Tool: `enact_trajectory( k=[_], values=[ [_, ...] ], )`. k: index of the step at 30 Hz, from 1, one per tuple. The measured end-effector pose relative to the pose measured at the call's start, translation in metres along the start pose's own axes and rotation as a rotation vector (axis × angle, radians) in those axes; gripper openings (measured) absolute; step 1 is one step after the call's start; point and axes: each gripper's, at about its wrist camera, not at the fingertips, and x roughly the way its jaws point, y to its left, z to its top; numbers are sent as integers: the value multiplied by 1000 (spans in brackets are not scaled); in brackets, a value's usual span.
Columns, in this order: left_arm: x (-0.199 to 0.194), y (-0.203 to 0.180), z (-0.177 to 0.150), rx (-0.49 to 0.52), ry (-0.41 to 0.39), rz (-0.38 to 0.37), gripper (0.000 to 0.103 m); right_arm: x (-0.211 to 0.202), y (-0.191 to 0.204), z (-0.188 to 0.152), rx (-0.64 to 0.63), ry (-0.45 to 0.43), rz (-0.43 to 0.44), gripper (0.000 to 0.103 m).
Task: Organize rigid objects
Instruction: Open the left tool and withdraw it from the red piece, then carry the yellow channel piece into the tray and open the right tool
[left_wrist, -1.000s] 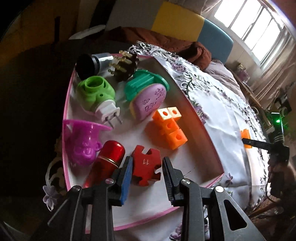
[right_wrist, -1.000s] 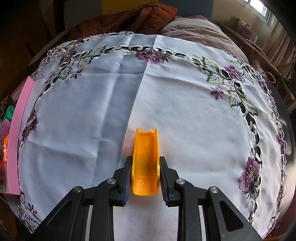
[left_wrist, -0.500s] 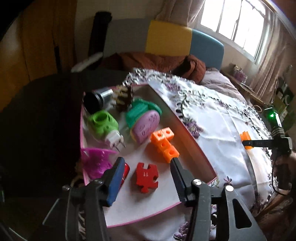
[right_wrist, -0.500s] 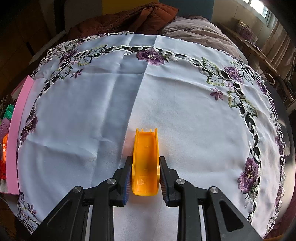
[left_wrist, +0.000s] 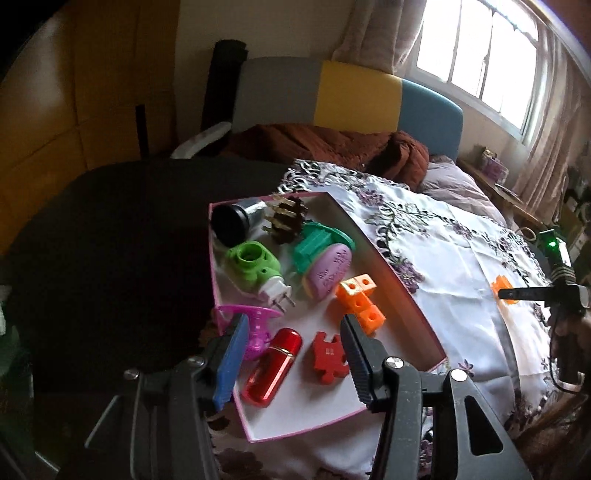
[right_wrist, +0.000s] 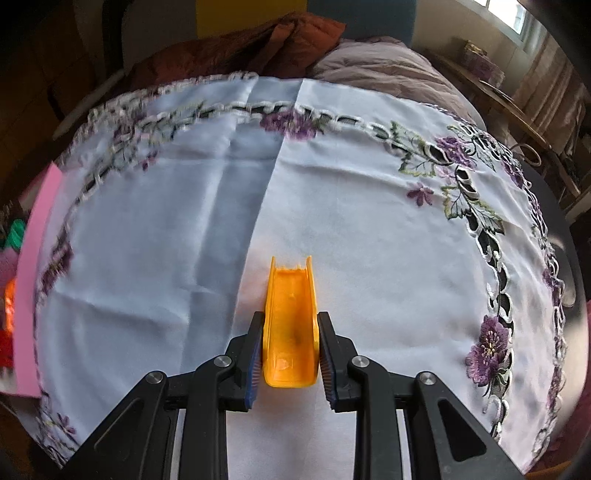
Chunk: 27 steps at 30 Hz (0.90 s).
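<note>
Left claw (left_wrist: 293, 354) gapes wide and empty; right claw (right_wrist: 290, 354) is clamped closed.

We see a bedroom: bright window (left_wrist: 476, 55) with beige curtains (left_wrist: 373, 33), a grey, yellow and blue headboard (left_wrist: 354, 96), a brown blanket (left_wrist: 317, 144), wooden wall panels (left_wrist: 92, 92).

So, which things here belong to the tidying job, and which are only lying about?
Job:
- orange plastic piece, held by the right hand-held gripper
- pink tray
- red puzzle piece and the other toys in it
- left hand-held gripper, open

Lying about:
- brown blanket
- embroidered tablecloth
</note>
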Motion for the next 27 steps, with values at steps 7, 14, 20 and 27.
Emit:
enact_trajectory(
  k=[7, 14, 20, 27],
  values=[
    [0, 15, -3, -32, 6, 24, 53, -15, 16, 3, -37, -62, 83, 26],
    [2, 33, -8, -75, 13, 54, 53, -58, 79, 5, -175, -141, 236, 26],
    [-1, 46, -10, -106, 3, 81, 53, -92, 161, -6, -339, -189, 420, 26],
    [-2, 55, -12, -118, 6, 96, 58, -88, 257, -39, -586, -106, 556, 26]
  ],
)
